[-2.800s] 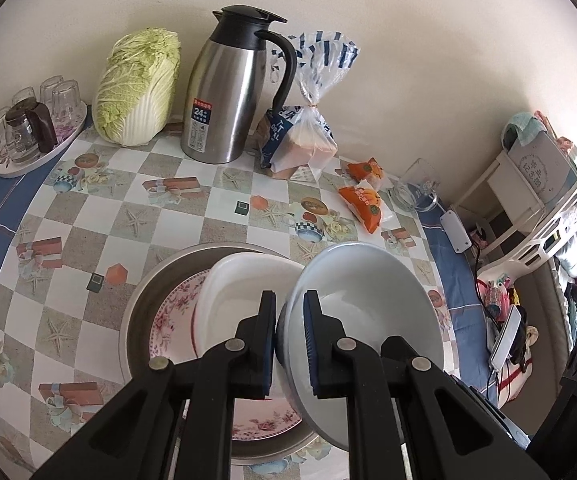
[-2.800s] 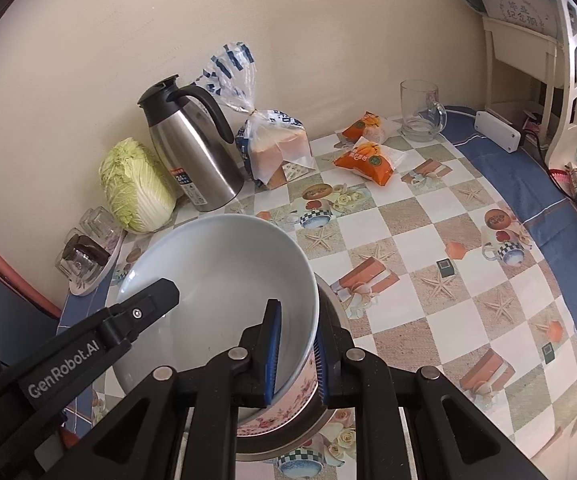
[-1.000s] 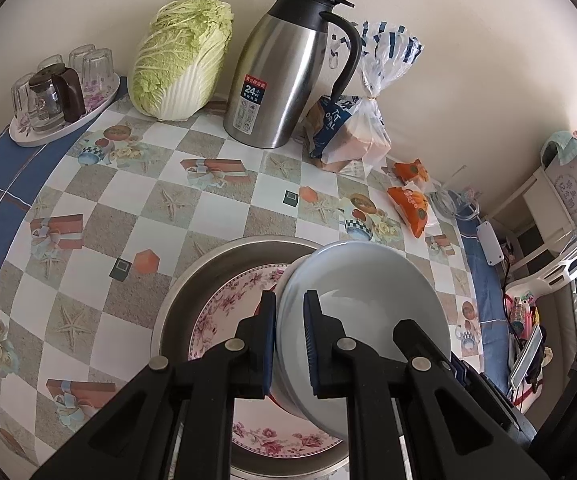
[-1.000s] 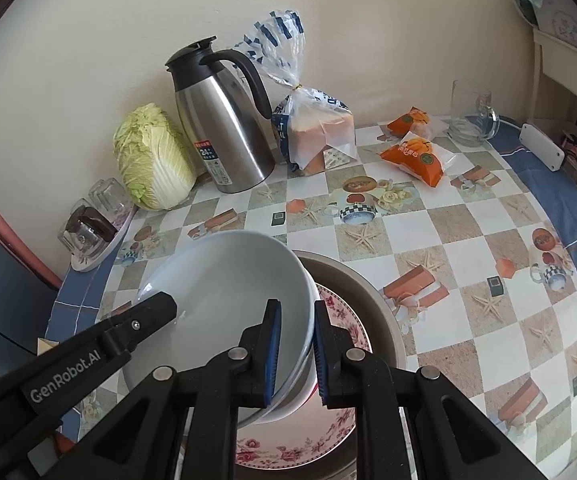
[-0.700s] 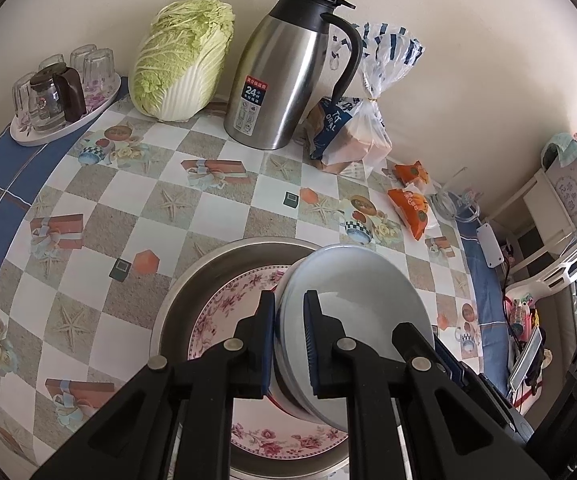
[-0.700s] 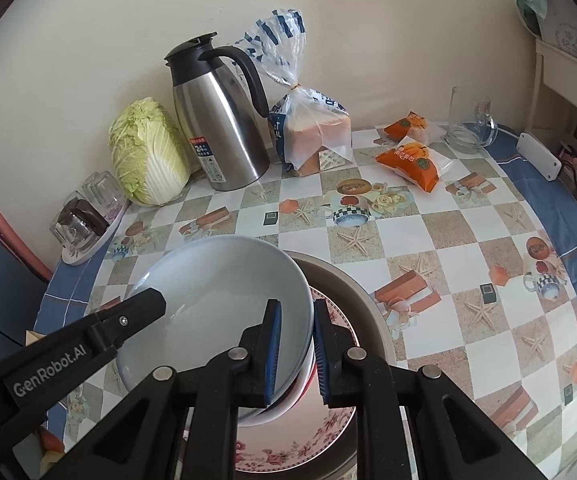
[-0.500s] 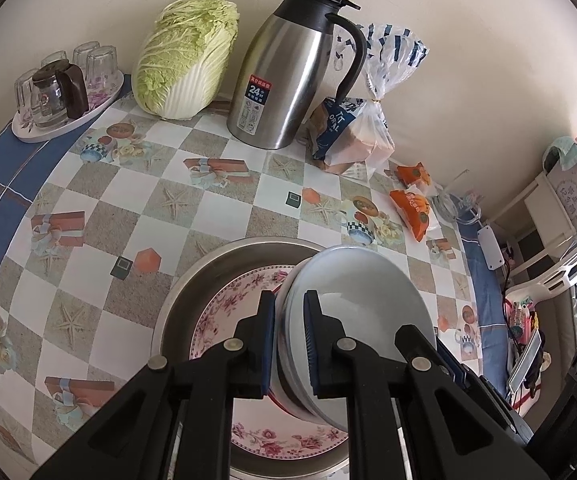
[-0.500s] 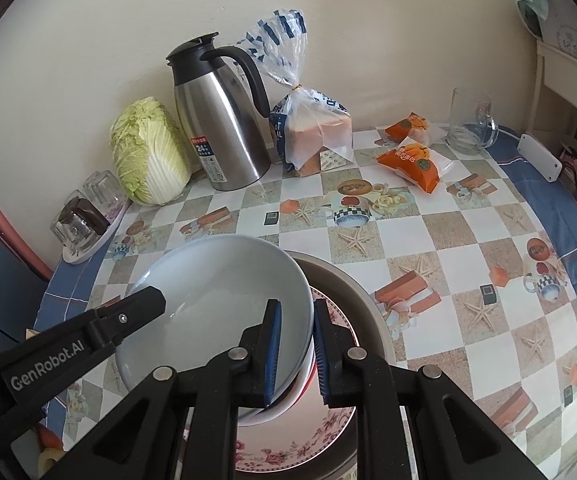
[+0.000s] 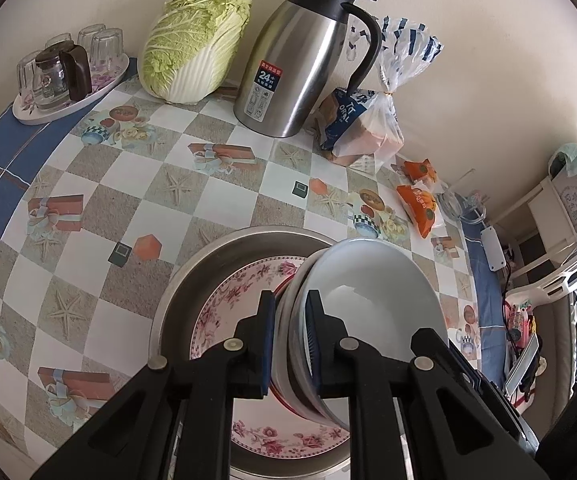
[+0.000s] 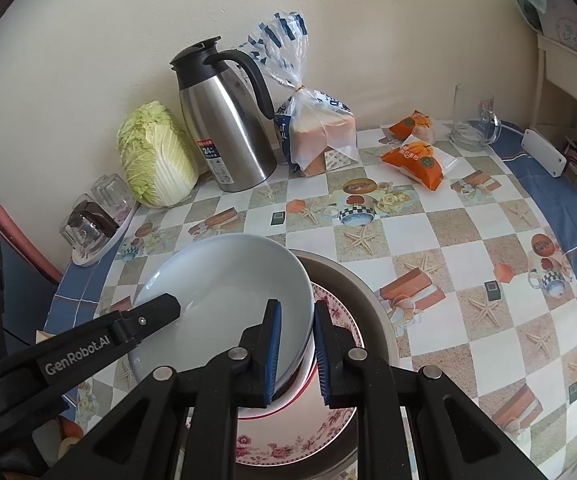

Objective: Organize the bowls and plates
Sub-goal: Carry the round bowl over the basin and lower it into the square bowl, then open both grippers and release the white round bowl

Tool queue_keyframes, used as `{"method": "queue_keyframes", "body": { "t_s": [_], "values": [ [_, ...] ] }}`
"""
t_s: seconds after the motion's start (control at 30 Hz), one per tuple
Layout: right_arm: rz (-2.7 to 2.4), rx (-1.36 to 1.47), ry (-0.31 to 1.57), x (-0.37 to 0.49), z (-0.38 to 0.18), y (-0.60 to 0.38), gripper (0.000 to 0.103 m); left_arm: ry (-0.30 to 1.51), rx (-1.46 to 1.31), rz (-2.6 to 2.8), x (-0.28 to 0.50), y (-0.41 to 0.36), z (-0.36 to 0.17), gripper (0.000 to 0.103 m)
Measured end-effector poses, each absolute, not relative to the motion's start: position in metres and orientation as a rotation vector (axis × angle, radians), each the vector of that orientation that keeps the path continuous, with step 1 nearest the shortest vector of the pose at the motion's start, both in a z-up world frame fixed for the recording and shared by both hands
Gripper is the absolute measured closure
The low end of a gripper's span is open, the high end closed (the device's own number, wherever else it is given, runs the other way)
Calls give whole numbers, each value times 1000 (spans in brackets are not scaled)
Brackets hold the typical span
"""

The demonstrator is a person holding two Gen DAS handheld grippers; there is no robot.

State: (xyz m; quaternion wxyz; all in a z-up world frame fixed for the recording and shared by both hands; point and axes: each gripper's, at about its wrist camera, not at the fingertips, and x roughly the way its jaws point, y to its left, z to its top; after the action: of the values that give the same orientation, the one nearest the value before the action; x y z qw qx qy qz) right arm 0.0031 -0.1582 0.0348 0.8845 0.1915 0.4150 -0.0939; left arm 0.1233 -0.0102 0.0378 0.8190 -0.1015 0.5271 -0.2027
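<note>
A pale blue-white bowl (image 9: 372, 300) rests nested on a white bowl (image 9: 288, 320) inside a steel basin (image 9: 192, 276), on top of a pink floral plate (image 9: 228, 312). My left gripper (image 9: 290, 336) is shut on the bowl's near rim. In the right wrist view the same bowl (image 10: 224, 292) fills the lower left, and my right gripper (image 10: 296, 348) is shut on its right rim above the floral plate (image 10: 336, 312) and basin (image 10: 352, 276). One finger of the left gripper (image 10: 144, 320) reaches over the bowl's opposite edge there.
Along the wall stand a steel thermos jug (image 9: 300, 60), a cabbage (image 9: 196, 40), a bagged loaf (image 9: 364, 120), orange snack packs (image 9: 420, 204) and a tray of glasses (image 9: 68, 76). A glass mug (image 10: 474, 120) sits at the far right. Checkered tablecloth surrounds the basin.
The pale bowl, held tilted above the basin earlier, has come down and now sits nested on the white bowl. Both grippers kept their hold on its rim.
</note>
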Motion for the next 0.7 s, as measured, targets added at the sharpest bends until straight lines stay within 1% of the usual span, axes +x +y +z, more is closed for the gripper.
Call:
{"method": "queue_keyframes", "body": {
  "t_s": [0.27,0.33,0.37,0.47,0.53,0.57,0.6,0.63,0.67,0.7],
  "values": [
    [-207,410,860,-1,36,-165,85,1091,-188,-423,118,-9,52,87],
    [-210,409,863,-1,36,-166,84,1079,-179,-419,116,-8,57,78],
    [-211,407,864,-1,37,-166,83,1071,-174,-416,115,-8,59,72],
    [-215,405,865,-2,37,-167,81,1052,-168,-410,114,-5,65,70],
    [-218,405,862,-3,38,-168,80,1043,-165,-399,113,-3,68,62],
    [-221,404,861,-3,38,-169,77,1037,-162,-388,113,-2,69,55],
    [-224,403,861,-4,38,-169,74,1033,-160,-378,113,-1,70,51],
    [-229,403,860,-4,38,-170,67,1031,-158,-370,113,0,70,50],
    [-235,402,860,-4,38,-171,58,1030,-158,-362,114,2,70,47],
    [-241,402,859,-4,38,-172,54,1029,-159,-354,114,3,70,44]
  ]
}}
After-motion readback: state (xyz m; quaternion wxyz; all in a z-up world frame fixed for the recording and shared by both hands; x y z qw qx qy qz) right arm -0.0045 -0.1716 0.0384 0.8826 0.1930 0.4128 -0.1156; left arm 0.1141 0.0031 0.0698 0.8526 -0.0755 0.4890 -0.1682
